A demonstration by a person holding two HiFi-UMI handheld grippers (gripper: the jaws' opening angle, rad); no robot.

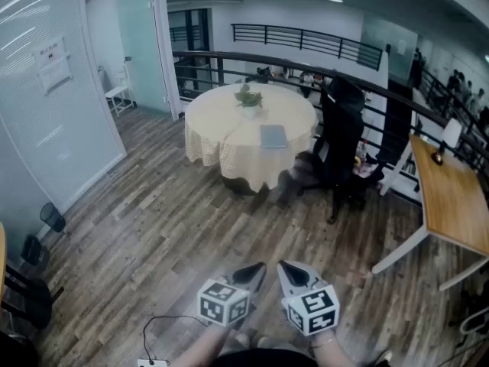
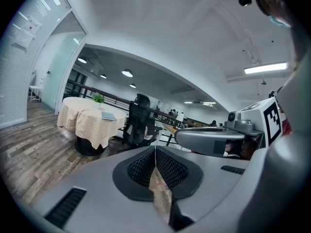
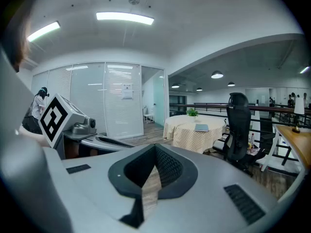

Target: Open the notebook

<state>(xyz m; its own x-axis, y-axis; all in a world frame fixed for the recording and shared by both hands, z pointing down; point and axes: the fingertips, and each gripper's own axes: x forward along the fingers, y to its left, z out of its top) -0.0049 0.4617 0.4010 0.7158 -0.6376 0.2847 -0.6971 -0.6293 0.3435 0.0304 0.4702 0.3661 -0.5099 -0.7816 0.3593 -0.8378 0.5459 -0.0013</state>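
Note:
The grey-blue notebook (image 1: 273, 136) lies closed on a round table (image 1: 221, 147) with a pale checked cloth, far across the room. It also shows in the left gripper view as the notebook (image 2: 108, 116) and in the right gripper view as the notebook (image 3: 201, 127). Both grippers are held side by side low in the head view, well short of the table. The left gripper (image 1: 257, 268) is shut with nothing in it, its pads (image 2: 164, 166) meeting at the tip. My right gripper (image 1: 284, 267) is likewise shut and empty, pads (image 3: 165, 164) together.
A small potted plant (image 1: 248, 98) stands on the table behind the notebook. A black office chair (image 1: 340, 140) sits to the table's right, a wooden desk (image 1: 454, 193) further right. A railing (image 1: 229, 63) runs behind the table, glass walls (image 1: 53, 90) at left. Wood floor (image 1: 168, 243) lies between.

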